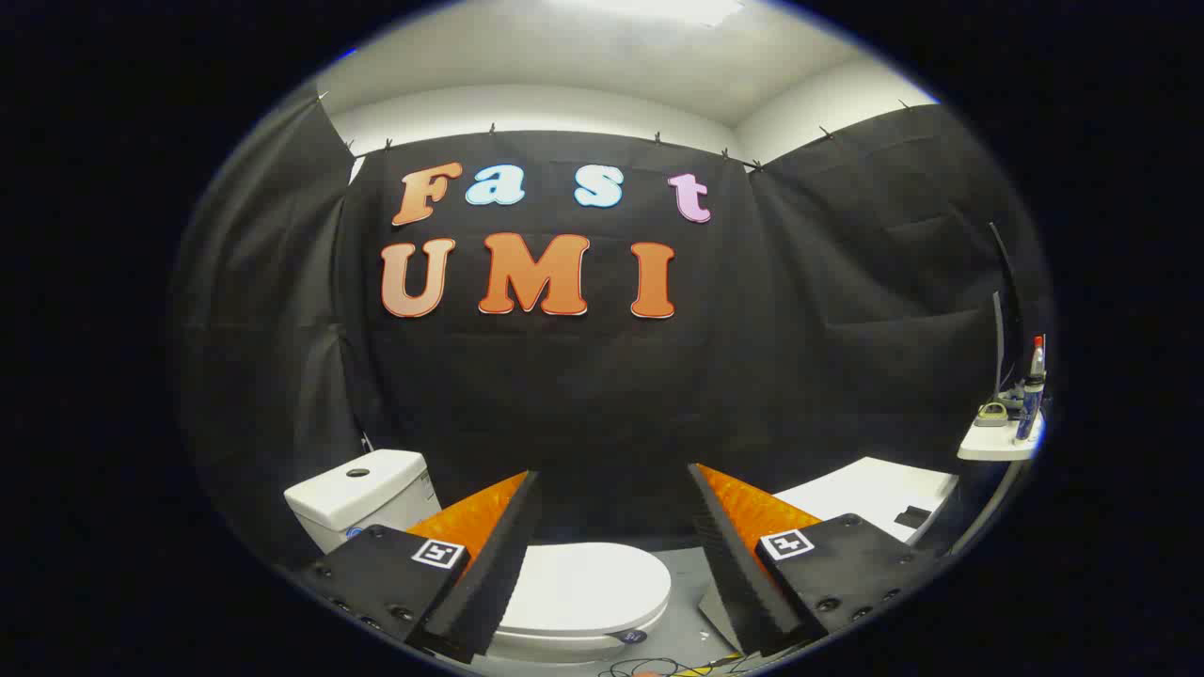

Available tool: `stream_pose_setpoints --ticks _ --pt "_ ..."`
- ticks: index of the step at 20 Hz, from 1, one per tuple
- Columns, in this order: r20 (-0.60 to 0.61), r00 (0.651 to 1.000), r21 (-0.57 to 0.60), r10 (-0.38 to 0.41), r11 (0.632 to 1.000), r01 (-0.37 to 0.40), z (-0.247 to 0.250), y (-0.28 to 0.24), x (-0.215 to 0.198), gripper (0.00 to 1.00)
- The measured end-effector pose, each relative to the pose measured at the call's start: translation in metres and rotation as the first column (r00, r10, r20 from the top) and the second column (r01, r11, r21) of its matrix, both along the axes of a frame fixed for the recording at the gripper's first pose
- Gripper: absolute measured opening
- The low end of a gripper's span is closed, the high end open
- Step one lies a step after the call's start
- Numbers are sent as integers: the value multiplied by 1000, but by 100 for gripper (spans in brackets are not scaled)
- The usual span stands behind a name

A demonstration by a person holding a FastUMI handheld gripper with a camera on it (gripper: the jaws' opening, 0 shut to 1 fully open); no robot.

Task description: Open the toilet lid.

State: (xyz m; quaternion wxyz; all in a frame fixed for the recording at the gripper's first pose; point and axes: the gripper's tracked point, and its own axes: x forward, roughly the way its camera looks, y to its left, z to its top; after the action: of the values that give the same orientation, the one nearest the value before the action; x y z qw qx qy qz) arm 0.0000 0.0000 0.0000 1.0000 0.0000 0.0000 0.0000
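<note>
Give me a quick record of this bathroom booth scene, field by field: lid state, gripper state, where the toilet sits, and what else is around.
toilet lid: closed, lying flat on the bowl
hand-held gripper: open, fingers spread apart, holding nothing
lid position: below and between the fingers, not touched
cistern: beside the lid, behind one finger
shelf: off to the side, bearing a spray bottle
task status: lid not yet opened

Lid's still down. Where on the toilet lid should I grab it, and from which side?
Take the toilet lid at its rounded front rim, the end away from the tank. It lies flat and shut, so come in low and lift there. The hand-held gripper is open, above it.
</note>
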Motion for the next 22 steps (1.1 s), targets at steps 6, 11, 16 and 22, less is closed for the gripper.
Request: stream_pose_setpoints --ticks 6,11,16,22 --pt "15 1000 -21 -25 999 25 1 -15 18 98" --pt "0 1000 -6 26 1000 -26 -11 -8 43 98" --pt "-36 999 -30 38 999 -39 -28 -8 49 98" --pt "-57 997 -21 55 998 -56 -41 -3 55 98"
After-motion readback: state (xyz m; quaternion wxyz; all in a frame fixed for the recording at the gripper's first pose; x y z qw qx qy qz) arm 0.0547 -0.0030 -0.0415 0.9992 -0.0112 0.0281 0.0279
